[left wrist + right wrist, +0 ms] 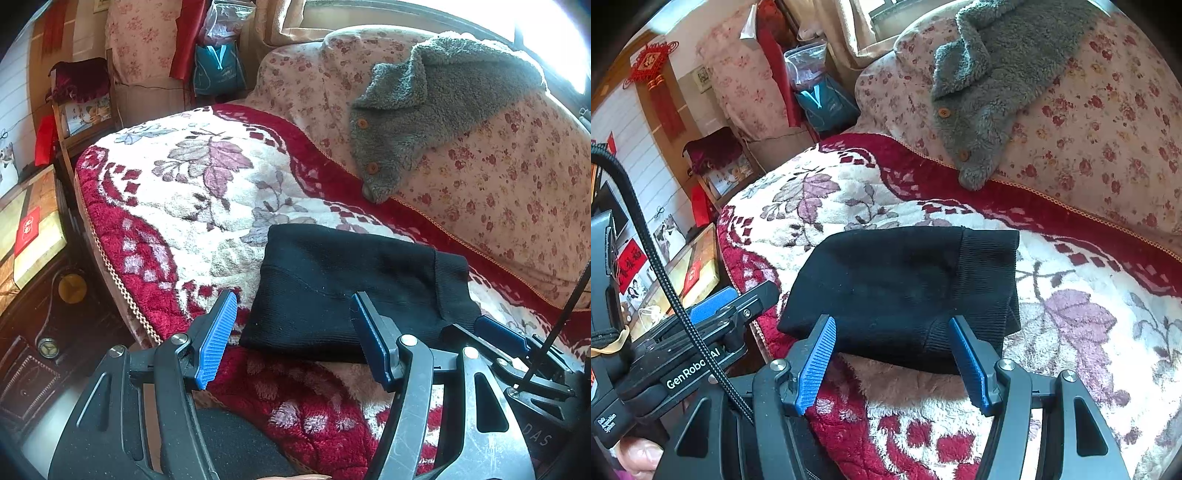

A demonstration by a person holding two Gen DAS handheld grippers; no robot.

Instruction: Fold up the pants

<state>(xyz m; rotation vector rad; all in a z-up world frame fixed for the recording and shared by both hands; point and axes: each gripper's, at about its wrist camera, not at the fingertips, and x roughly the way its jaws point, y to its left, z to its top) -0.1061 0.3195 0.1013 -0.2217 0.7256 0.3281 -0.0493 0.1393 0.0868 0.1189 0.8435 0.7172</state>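
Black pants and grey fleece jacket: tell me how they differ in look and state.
The black pants are a smooth ribbed knit; the grey fleece jacket is shaggy with wooden buttons. The pants lie folded into a compact bundle; the jacket is spread loosely, unfolded. The pants rest flat on the red floral blanket; the jacket drapes over the flowered backrest. Both lie untouched by either gripper.

Folded pants (354, 291) lie on the blanket (184, 192) near the bed's front edge; a fleece jacket (424, 110) rests behind them on the cushion (517, 177).
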